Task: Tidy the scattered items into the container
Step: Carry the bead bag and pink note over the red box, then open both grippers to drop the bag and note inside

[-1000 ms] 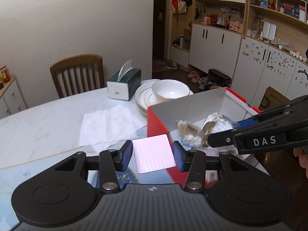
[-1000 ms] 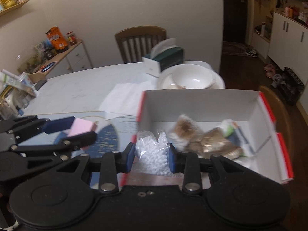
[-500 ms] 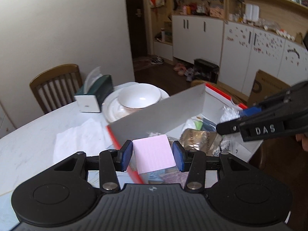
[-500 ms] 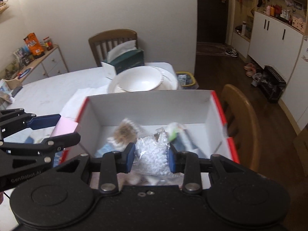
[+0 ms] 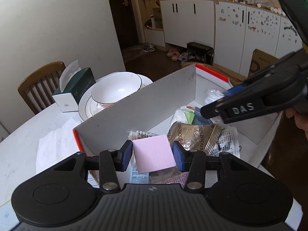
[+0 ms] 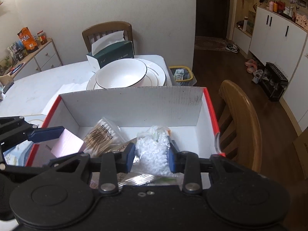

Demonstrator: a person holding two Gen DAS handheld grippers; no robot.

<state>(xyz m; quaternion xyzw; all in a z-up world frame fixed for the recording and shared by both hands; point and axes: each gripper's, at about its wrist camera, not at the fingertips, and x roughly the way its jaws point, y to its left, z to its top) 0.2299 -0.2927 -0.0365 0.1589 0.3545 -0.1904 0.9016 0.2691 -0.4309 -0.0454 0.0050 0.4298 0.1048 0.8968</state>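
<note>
A white cardboard box with red edges [image 5: 146, 104] [image 6: 134, 104] stands on the table. My left gripper [image 5: 153, 153] is shut on a pink pad [image 5: 154, 153] and holds it over the box's near left corner; the pad also shows in the right wrist view [image 6: 67, 144]. My right gripper [image 6: 151, 155] is shut on a clear bag of white beads [image 6: 152, 150], held over the box's inside. Inside lie a pack of cotton swabs [image 6: 102, 136], a gold foil packet [image 5: 194, 134] and other packets.
A white bowl on plates [image 6: 123, 75] and a green tissue box [image 6: 113, 53] stand behind the box. A white paper napkin [image 5: 55, 144] lies left of it. A wooden chair [image 6: 240, 119] stands right of the box, another [image 6: 107, 30] at the table's far side.
Both grippers have moved forward from the box's front edge to over its inside, still holding the pink pad and the bead bag.
</note>
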